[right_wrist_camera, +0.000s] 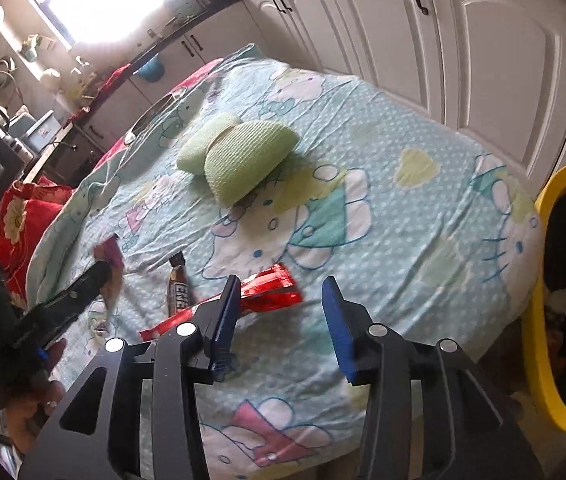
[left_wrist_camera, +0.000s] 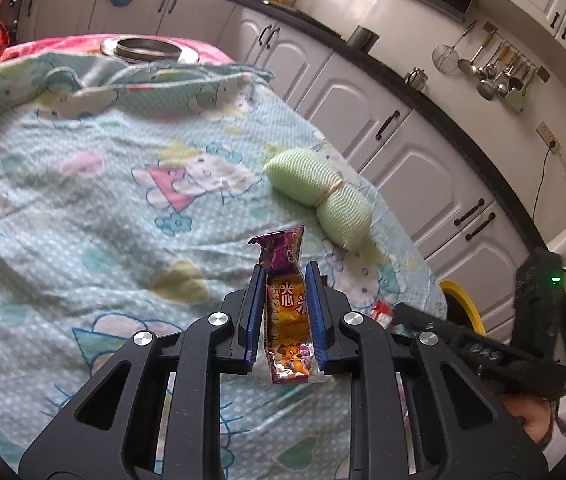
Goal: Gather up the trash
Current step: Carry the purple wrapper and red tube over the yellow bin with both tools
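My left gripper (left_wrist_camera: 283,276) is shut on a purple and orange snack wrapper (left_wrist_camera: 287,304) and holds it above the cloth-covered table. It shows at the left of the right wrist view (right_wrist_camera: 99,276), with the wrapper (right_wrist_camera: 109,256) blurred. My right gripper (right_wrist_camera: 283,292) is open and empty, just above a red wrapper (right_wrist_camera: 271,296) lying on the cloth. A small brown wrapper (right_wrist_camera: 179,288) lies left of the red one. A yellow-rimmed trash bin (right_wrist_camera: 539,312) stands at the table's right edge; it also shows in the left wrist view (left_wrist_camera: 463,300).
A green knitted bow-shaped cushion (right_wrist_camera: 235,156) lies mid-table on the cartoon-print cloth (right_wrist_camera: 403,240). A steel basin (left_wrist_camera: 149,50) sits at the far end. White cabinets (left_wrist_camera: 363,100) run along the table's side. Red cushions (right_wrist_camera: 27,216) lie at the left.
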### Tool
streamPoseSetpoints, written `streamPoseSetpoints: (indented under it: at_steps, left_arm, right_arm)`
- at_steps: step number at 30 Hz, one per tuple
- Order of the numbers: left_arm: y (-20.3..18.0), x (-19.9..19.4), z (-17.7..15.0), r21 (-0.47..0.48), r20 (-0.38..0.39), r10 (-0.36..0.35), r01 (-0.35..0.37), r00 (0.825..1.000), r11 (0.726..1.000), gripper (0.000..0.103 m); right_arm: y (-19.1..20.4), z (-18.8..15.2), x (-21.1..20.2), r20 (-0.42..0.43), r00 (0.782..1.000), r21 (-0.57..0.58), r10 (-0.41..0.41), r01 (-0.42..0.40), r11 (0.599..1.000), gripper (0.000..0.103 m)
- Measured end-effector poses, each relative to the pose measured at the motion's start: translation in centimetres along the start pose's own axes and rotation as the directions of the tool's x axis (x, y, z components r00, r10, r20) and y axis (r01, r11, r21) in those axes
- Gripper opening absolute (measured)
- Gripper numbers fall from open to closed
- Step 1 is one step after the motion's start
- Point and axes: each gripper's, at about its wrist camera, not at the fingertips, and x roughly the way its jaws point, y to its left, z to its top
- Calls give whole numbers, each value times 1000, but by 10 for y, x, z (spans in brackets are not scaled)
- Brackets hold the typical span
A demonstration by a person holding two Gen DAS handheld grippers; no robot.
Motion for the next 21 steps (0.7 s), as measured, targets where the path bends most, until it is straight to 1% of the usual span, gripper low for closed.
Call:
streamPoseSetpoints:
  at_steps: [3,5,6,8,9,11,12,13,18,21]
  left_arm:
    - [-6,-5,2,17,13,-6,6,1000,1000,15]
    - [-10,-8,3,26,20,-10,9,1000,1000,15]
    - [-12,-9,4,29,23,-11,11,1000,1000,15]
    - [-14,-10,4,33,25,-16,15,1000,999,15]
    - [-15,-10,4,35,25,-17,16,1000,999,15]
    - [-17,-10,4,39,24,-17,16,1000,999,15]
    - [-17,-10,4,40,23,-18,17,1000,999,15]
    - [-19,-9,4,41,23,-18,17,1000,999,15]
    - [-31,-10,5,66,22,-26,24,999,998,15]
    - [-40,-10,6,84,24,-33,31,999,996,15]
  right_arm:
    - [5,0,11,-33,999,22,7,-7,1000,42]
    - [6,0,15,-35,999,34,5,-4,999,42]
    - [7,0,17,-34,999,34,5,-4,999,42]
    - [12,0,20,-30,1000,7,-9,9,1000,36]
    - [14,0,22,-26,999,-12,-21,20,1000,26]
    - [14,-1,24,-20,999,-26,-38,37,999,15]
    - [12,-1,25,-18,999,-27,-42,42,999,5]
    - [10,0,24,-17,999,-26,-42,41,999,1]
    - [-4,5,11,-5,1000,24,24,-24,999,1]
    - [-7,9,-4,25,999,17,34,-34,999,1]
